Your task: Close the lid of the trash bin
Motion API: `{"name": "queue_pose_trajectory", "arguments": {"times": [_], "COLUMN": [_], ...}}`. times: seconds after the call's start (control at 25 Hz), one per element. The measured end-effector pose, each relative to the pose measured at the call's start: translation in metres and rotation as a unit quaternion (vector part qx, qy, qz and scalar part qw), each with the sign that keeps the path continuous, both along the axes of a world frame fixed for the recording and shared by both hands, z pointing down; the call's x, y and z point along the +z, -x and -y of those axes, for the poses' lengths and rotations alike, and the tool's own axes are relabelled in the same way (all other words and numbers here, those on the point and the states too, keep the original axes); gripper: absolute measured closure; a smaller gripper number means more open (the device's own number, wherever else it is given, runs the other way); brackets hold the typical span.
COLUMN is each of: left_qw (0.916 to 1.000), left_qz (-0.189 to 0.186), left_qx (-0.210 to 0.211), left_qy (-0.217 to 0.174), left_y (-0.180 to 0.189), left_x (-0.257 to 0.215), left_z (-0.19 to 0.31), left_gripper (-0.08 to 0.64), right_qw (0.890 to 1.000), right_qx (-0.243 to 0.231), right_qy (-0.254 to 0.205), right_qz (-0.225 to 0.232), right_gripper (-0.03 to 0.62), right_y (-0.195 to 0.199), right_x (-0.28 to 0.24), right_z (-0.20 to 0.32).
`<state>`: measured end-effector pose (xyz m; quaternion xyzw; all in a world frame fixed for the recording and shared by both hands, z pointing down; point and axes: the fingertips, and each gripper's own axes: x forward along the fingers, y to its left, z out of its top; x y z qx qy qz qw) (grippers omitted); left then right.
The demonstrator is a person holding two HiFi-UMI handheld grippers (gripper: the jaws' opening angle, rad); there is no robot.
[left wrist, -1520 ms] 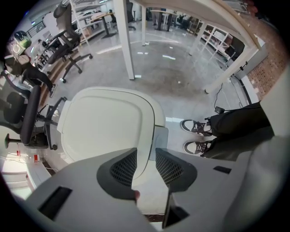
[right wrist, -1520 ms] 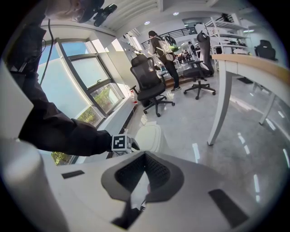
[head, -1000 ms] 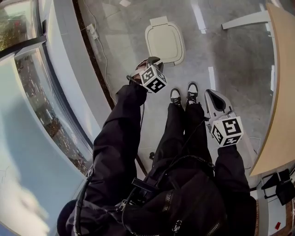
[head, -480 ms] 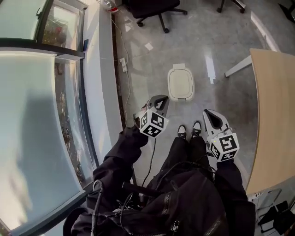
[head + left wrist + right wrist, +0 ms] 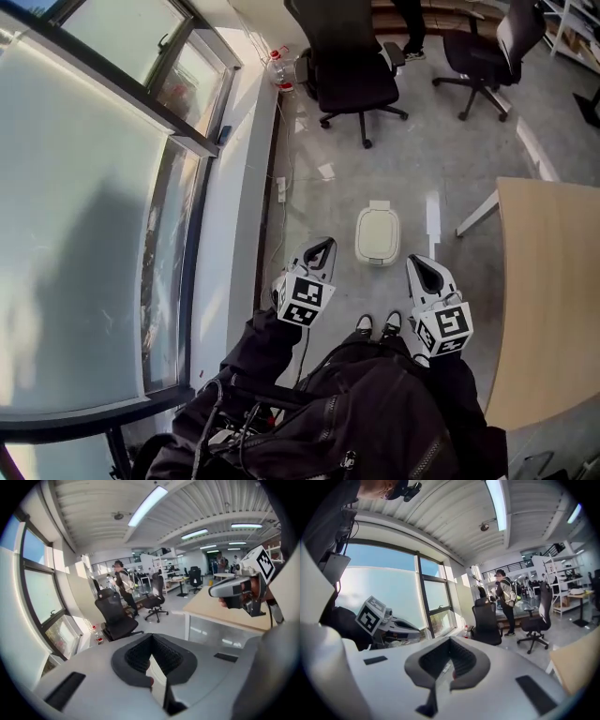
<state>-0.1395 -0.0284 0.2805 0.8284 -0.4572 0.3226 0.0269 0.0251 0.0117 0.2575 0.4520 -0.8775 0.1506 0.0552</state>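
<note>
1. The floor under the trash bin is smooth grey concrete, glossy enough to carry pale reflections.
2. Left of the bin in the head view runs a wall of large glass panes in dark frames, with a white sill along its foot.
3. Right of the bin stands a table with a flat, light wood-grain top and a curved edge.
4. Beyond the bin are 2 black office chairs on star-shaped wheeled bases.
5. The bin is cream plastic, a rounded rectangle seen from above. Its lid lies flat and shut, so what it holds is hidden. Its long axis runs straight away from the person's shoes, with a small tab at the far end.
6. The left gripper is raised near the bin's left side, clear of it. Its black ribbed pads are pressed together on nothing.
7. The right gripper is near the bin's right side, also clear of it. Its jaws meet too, and are empty.
</note>
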Motion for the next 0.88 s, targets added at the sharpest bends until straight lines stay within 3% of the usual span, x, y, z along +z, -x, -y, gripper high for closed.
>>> {"name": "queue_pose_trajectory", "arguments": {"times": [0.12, 0.32, 0.44, 0.88], "left_qw": [0.9972, 0.9833, 0.9775, 0.9591], "left_qz": [-0.043, -0.126, -0.143, -0.209], "left_qx": [-0.043, -0.082, -0.075, -0.087], "left_qy": [-0.043, -0.103, -0.136, -0.17], "left_y": [-0.005, -0.019, -0.027, -0.022], "left_x": [-0.04, -0.097, -0.134, -0.178], "left_z": [0.0, 0.002, 0.007, -0.013], "left_gripper": [0.557, 0.557, 0.557, 0.558], "right_qw": [1.0, 0.996, 0.992, 0.987], "right_qx": [0.008, 0.022, 0.032, 0.077], "right_qy": [-0.028, -0.09, -0.121, -0.138], "right_qz": [0.001, -0.006, -0.002, -0.021], "right_gripper": [0.588, 0.589, 0.588, 0.588], "right_y": [-0.004, -0.01, -0.007, -0.017], "right_x": [-0.029, -0.08, -0.111, -0.139], "right_z": [0.0, 0.005, 0.008, 0.0]}}
